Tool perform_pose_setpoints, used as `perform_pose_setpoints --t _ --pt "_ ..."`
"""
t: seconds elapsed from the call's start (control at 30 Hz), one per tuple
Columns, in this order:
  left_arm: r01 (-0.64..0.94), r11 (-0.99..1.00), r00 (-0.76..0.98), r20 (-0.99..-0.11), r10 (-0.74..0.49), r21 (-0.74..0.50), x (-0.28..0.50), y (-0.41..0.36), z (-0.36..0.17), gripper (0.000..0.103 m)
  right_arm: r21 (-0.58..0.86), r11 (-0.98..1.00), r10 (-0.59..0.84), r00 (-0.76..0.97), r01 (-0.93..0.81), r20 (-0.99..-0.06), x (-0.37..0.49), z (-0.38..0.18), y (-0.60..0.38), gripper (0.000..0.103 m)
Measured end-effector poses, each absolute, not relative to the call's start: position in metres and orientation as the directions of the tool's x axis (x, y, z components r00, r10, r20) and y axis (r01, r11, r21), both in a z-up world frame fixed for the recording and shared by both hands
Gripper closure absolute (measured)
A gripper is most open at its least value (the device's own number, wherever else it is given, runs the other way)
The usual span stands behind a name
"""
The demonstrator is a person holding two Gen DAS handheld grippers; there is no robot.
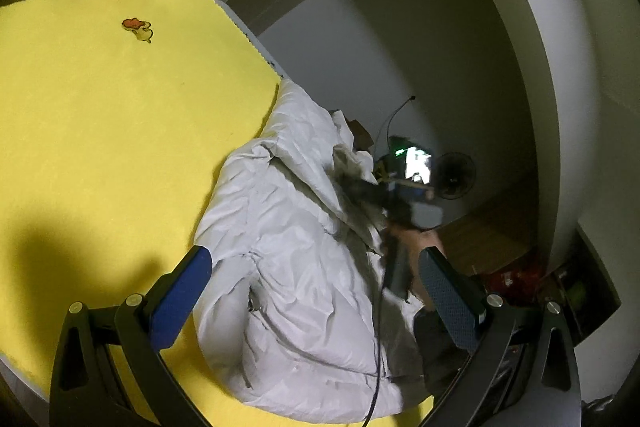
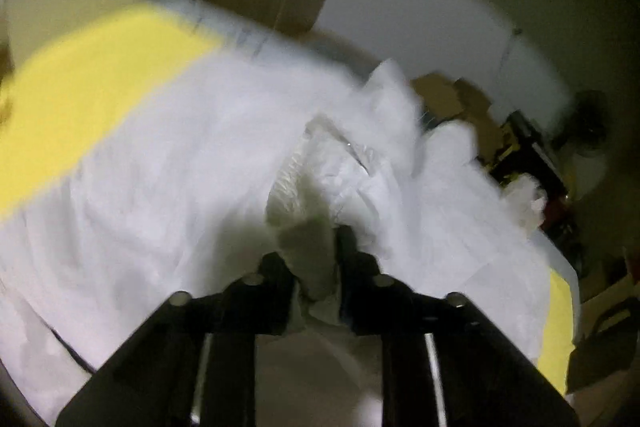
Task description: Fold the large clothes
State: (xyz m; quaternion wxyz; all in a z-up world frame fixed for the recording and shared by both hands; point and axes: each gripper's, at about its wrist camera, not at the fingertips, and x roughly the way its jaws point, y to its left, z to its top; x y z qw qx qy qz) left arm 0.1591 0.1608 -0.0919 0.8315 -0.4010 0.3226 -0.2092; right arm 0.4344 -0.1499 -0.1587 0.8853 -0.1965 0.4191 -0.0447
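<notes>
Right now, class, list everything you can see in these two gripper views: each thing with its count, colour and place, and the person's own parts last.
Padded jacket: one, white, crumpled at the near edge of the yellow sheet.
Yellow sheet: one, yellow, spread over the mattress.
Embroidered motif: one, orange and yellow, far side of the sheet.
Fan: one, dark, on the floor by the wall.
Cardboard boxes: a few, brown, beyond the jacket.
Left gripper: one, black with blue pads, open above the jacket.
Right gripper: one, black, shut on a fold of the jacket.
Hand: one, holding the right gripper's handle.
</notes>
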Motion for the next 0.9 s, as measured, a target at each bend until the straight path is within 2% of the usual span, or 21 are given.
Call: perform_pose_setpoints --t 0.07,0.1,0.17,0.23,0.33,0.37,0.4,0.53,0.6,0.67,0.73,0.8,0.9 --pt "0.09 0.594 0.703 -0.372 -0.606 -0.799 0.158 0.161 -0.093 0.0 -0.37 0.923 -0.217 0.657 -0.102 -0.722 0.422 -0.169 -0.144 0.039" --pt "0.09 0.597 0.702 -0.374 -0.606 -0.797 0.158 0.162 -0.094 0.0 -0.343 0.933 -0.185 0.678 -0.106 -0.712 0.412 -0.163 -0.144 0.033" --pt "0.084 0.601 0.697 -0.384 -0.605 -0.795 0.16 0.162 -0.096 0.0 -0.214 0.969 -0.068 0.704 -0.121 -0.707 0.396 -0.144 -0.153 0.029" --pt "0.081 0.598 0.692 -0.387 -0.61 -0.798 0.162 0.161 -0.097 0.0 0.018 0.993 0.098 0.735 -0.117 -0.671 0.381 -0.115 -0.18 0.029" --pt "0.091 0.596 0.688 -0.382 -0.616 -0.798 0.164 0.156 -0.094 0.0 0.306 0.952 0.197 0.783 -0.01 -0.59 0.375 -0.094 -0.235 0.032" --pt "0.099 0.6 0.687 -0.381 -0.619 -0.794 0.164 0.153 -0.092 0.0 0.368 0.929 0.209 0.783 0.027 -0.585 0.381 -0.097 -0.253 0.044" --pt "0.11 0.605 0.683 -0.383 -0.622 -0.788 0.164 0.149 -0.089 0.0 0.39 0.919 0.211 0.768 0.054 -0.604 0.389 -0.103 -0.265 0.055" --pt "0.121 0.642 0.667 -0.416 -0.618 -0.757 0.167 0.14 -0.084 0.0 0.354 0.93 0.249 0.543 0.096 -0.802 0.432 -0.173 -0.282 0.058" --pt "0.113 0.664 0.645 -0.453 -0.615 -0.739 0.171 0.144 -0.082 0.0 0.369 0.926 0.269 0.548 0.079 -0.792 0.419 -0.166 -0.285 0.057" --pt "0.1 0.652 0.609 -0.472 -0.637 -0.751 0.175 0.153 -0.083 0.0 0.499 0.865 0.381 0.586 0.047 -0.715 0.384 -0.141 -0.296 0.057" --pt "0.084 0.623 0.544 -0.488 -0.683 -0.778 0.18 0.163 -0.087 0.0 0.563 0.826 0.449 0.632 -0.024 -0.632 0.337 -0.114 -0.304 0.05" --pt "0.065 0.617 0.466 -0.523 -0.714 -0.784 0.187 0.167 -0.093 0.0 0.552 0.832 0.442 0.673 -0.06 -0.593 0.289 -0.092 -0.313 0.025" --pt "0.035 0.631 0.349 -0.582 -0.735 -0.775 0.194 0.164 -0.102 0.0 0.505 0.858 0.41 0.71 -0.087 -0.573 0.215 -0.076 -0.336 0.023"
